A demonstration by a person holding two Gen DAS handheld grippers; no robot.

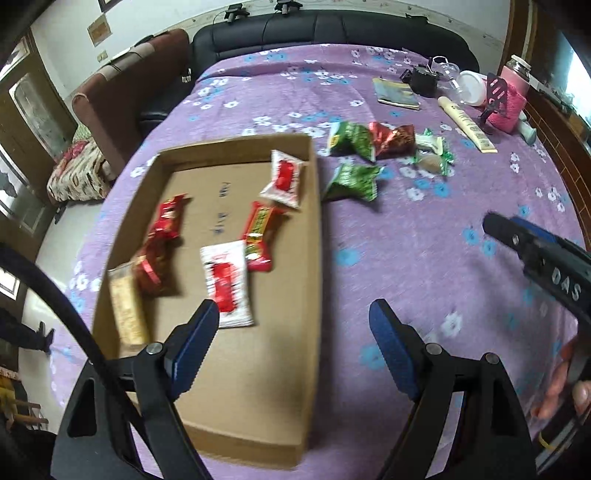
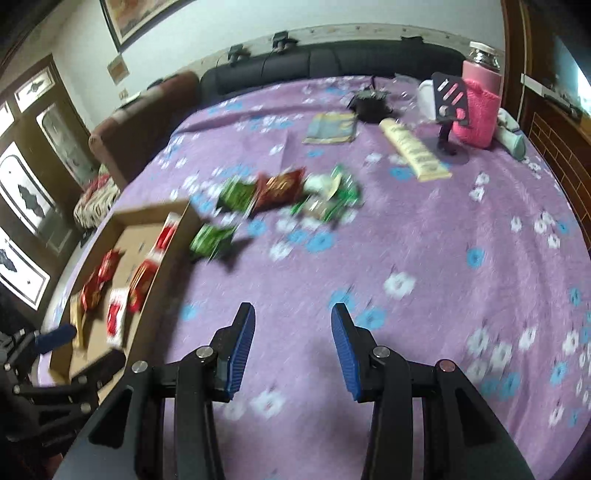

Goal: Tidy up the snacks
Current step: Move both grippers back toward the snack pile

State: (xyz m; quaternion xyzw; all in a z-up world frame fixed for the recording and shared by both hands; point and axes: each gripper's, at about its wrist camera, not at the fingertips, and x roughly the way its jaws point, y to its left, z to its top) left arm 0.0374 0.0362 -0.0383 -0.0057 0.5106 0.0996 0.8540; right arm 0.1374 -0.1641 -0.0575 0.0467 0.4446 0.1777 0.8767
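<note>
Far across the purple bedspread [image 1: 369, 258] I see clutter that has nothing to do with the job: a booklet [image 1: 397, 94], a black gadget [image 1: 424, 79], a cream tube [image 1: 467, 123], a small stand [image 1: 495, 98] and a pink bottle [image 1: 515, 92], all near the black headboard [image 1: 332, 31]. None of it lies between my claws and the snacks.

The cardboard tray [image 1: 314, 258] sits on the bed to the left. Inside it I count two white-and-red packets [image 1: 283, 179] [image 1: 227, 282], a red bar [image 1: 260, 236], two red wrappers [image 1: 168, 218] toward the left wall, and a tan packet [image 1: 125, 310] against that wall. Loose on the bedspread just beyond the tray's right wall are a green packet [image 1: 352, 181], another green one [image 1: 351, 138], a dark red packet [image 1: 393, 140] touching it, and a small green-and-white heap [image 1: 434, 153].

My left claw [image 1: 293, 332] hangs over the tray's near right part, its left finger over the tray floor just beside the nearer white-and-red packet, its right finger over the bedspread. The jaws stand wide apart and hold nothing.

My right claw [image 2: 293, 347] hangs above bare bedspread, with the loose packets [image 2: 280, 192] well ahead and the tray [image 2: 155, 273] off to the left. Its jaws are partly apart, released, with only cloth showing between them. The view is blurred.
</note>
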